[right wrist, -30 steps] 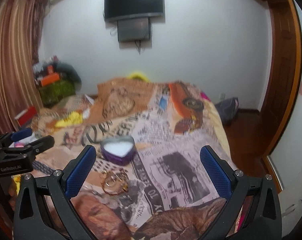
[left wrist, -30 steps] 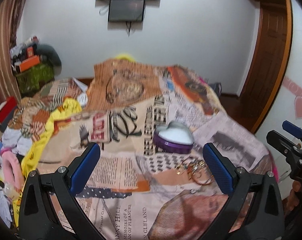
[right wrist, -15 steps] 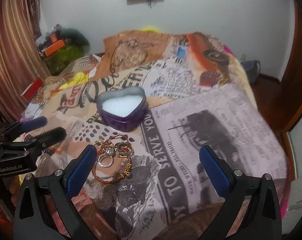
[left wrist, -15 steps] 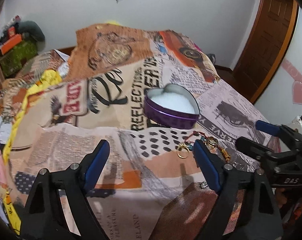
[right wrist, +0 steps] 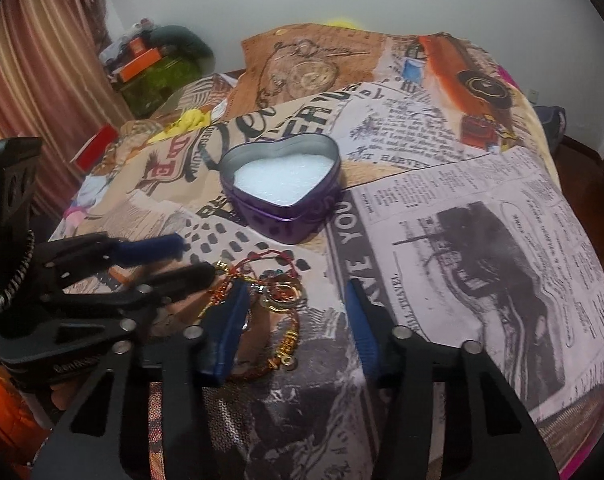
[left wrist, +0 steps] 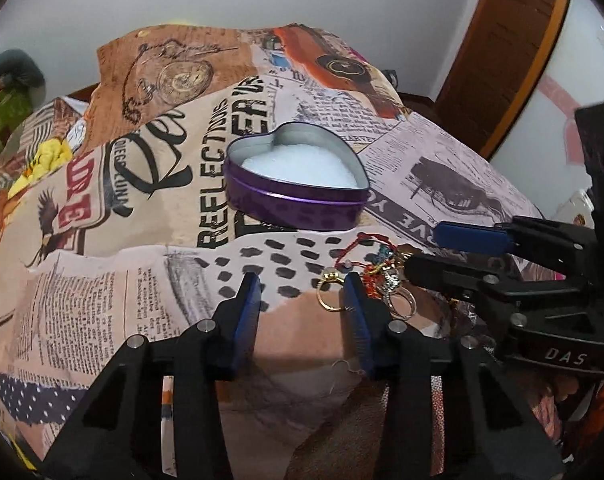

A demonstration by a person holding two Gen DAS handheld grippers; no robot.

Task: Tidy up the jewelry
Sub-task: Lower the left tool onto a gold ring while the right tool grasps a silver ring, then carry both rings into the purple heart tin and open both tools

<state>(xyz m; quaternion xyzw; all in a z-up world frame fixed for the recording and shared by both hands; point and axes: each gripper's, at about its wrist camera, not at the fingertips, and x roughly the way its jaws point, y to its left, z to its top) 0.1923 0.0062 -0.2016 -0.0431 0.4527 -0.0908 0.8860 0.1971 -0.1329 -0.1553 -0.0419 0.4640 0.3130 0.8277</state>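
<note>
An open purple heart-shaped tin (left wrist: 297,196) with white padding sits on the bed; it also shows in the right wrist view (right wrist: 285,216). A pile of jewelry lies in front of it: a gold ring (left wrist: 329,292), silver rings (left wrist: 402,300), a red cord bracelet (left wrist: 362,244). In the right wrist view the pile holds gold rings (right wrist: 283,294) and a red beaded bracelet (right wrist: 279,360). My left gripper (left wrist: 302,280) is open, its right finger beside the gold ring. My right gripper (right wrist: 297,288) is open, straddling the pile.
The bed is covered by a newspaper-print blanket (right wrist: 482,240). Clutter and boxes (right wrist: 149,64) stand at the far left by a curtain (right wrist: 41,60). A wooden door (left wrist: 498,48) is at the right. The bed's edge falls off on the right.
Both grippers have moved down and in toward the jewelry pile. Their jaws have narrowed but stay open. The tin and jewelry have not moved.
</note>
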